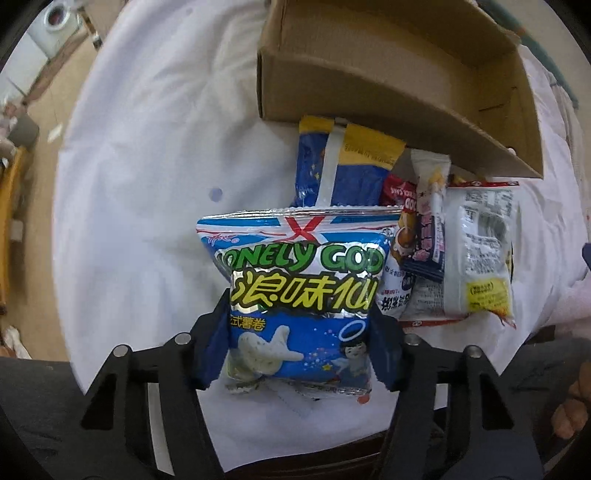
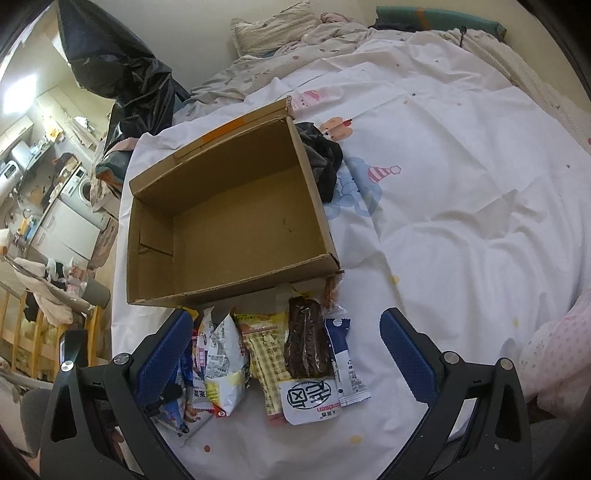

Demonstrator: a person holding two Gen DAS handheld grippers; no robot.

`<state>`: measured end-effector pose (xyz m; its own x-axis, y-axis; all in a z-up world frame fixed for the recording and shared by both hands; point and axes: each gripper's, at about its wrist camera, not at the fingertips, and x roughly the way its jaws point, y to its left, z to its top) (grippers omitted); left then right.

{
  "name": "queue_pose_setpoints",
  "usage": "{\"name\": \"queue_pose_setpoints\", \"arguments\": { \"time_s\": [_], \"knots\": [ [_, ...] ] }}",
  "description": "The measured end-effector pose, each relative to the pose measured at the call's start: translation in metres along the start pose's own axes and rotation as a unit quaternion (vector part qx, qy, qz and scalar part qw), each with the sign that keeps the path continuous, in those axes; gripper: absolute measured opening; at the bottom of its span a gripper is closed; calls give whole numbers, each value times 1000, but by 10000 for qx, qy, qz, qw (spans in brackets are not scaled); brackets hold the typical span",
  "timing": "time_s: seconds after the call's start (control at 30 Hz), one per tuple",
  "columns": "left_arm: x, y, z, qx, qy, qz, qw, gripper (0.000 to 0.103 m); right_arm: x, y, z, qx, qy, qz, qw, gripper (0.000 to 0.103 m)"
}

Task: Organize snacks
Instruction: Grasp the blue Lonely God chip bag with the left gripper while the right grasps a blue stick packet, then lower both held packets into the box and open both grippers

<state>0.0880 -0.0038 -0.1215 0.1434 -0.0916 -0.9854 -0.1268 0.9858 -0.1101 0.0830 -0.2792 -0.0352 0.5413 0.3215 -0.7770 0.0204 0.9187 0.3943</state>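
Note:
A blue and silver "Lonely God" snack bag (image 1: 295, 258) lies on the white bedsheet, seen in the left wrist view. My left gripper (image 1: 298, 325) is shut on its lower half, with a blue pad pressed into each side. Behind it lie a blue-yellow bag (image 1: 343, 170) and a white packet (image 1: 480, 251), in front of the cardboard box (image 1: 369, 92). In the right wrist view the empty open box (image 2: 236, 229) sits on the bed. My right gripper (image 2: 286, 321) hangs open over a row of snacks, among them a brown cake pack (image 2: 306, 339) and a silver-white bag (image 2: 221, 362).
A black garment (image 2: 321, 162) lies against the box's right wall. A black plastic bag (image 2: 122, 74) and pillows (image 2: 273, 29) sit beyond. The bed's edge runs down the left, with a cluttered room below it. A pink blanket (image 2: 554, 362) lies at right.

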Motion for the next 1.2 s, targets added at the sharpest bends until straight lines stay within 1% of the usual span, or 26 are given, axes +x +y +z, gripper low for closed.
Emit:
{"name": "queue_pose_setpoints", "arguments": {
  "time_s": [0.1, 0.17, 0.23, 0.3, 0.33, 0.37, 0.43, 0.47, 0.53, 0.6, 0.63, 0.67, 0.7, 0.73, 0.77, 0.83, 0.93, 1.0, 1.1, 1.2],
  "knots": [
    [-30, 4, -3, 125, -240, 41, 9996, 60, 3, -5, 2, 110, 103, 40, 9999, 103],
    [-46, 5, -1, 186, -384, 108, 9990, 60, 9, -11, 3, 174, 270, -29, 9995, 103],
    [-58, 8, 4, 223, -493, 170, 9984, 60, 16, -17, 4, 193, 448, -174, 9987, 102],
    [-64, 13, 7, 251, -602, 238, 9976, 60, 25, -26, 6, 220, 698, -470, 9962, 98],
    [-69, 18, 9, 245, -633, 265, 9973, 60, 32, -31, 7, 228, 875, -598, 9941, 90],
    [-63, 22, 15, 220, -645, 261, 9973, 60, 42, -36, 7, 237, 1110, -697, 9911, 73],
    [-59, 26, 18, 122, -584, 121, 9981, 60, 57, -46, 5, 340, 1420, -720, 9867, 59],
    [-54, 25, 20, 98, -559, 76, 9984, 60, 66, -51, 3, 372, 1626, -729, 9833, 55],
    [-47, 22, 19, 86, -530, 11, 9986, 60, 80, -52, 0, 316, 1905, -672, 9789, 51],
    [-44, 21, 18, 89, -509, -26, 9987, 60, 91, -49, -5, 160, 2083, -701, 9754, 50],
    [-43, 22, 18, 89, -507, -31, 9987, 60, 97, -48, -7, 91, 2164, -704, 9737, 46],
    [-42, 22, 18, 85, -511, -27, 9987, 60, 103, -48, -10, 60, 2261, -695, 9716, 36],
    [-41, 23, 19, 86, -514, -21, 9986, 60, 108, -48, -14, 51, 2352, -663, 9697, 30],
    [-41, 23, 20, 81, -506, -8, 9987, 60, 111, -49, -16, 68, 2414, -621, 9684, 21],
    [-40, 23, 19, 72, -503, -8, 9987, 60, 113, -50, -18, 68, 2473, -651, 9667, 20],
    [-39, 24, 20, 37, -473, -29, 9989, 60, 113, -49, -20, -18, 2423, -635, 9681, 19],
    [-39, 24, 21, 16, -484, -47, 9988, 60, 100, -44, -19, -160, 2194, -565, 9739, 19],
    [-41, 24, 20, 23, -534, -20, 9986, 60, 88, -44, -19, -116, 2074, -517, 9768, 19],
    [-45, 23, 18, 41, -660, 86, 9978, 60, 64, -43, -23, -9, 1922, -208, 9811, 19],
    [-53, 23, 18, 31, -811, 173, 9965, 60, 37, -34, -18, 3, 1501, 277, 9883, 19]
  ]
}}
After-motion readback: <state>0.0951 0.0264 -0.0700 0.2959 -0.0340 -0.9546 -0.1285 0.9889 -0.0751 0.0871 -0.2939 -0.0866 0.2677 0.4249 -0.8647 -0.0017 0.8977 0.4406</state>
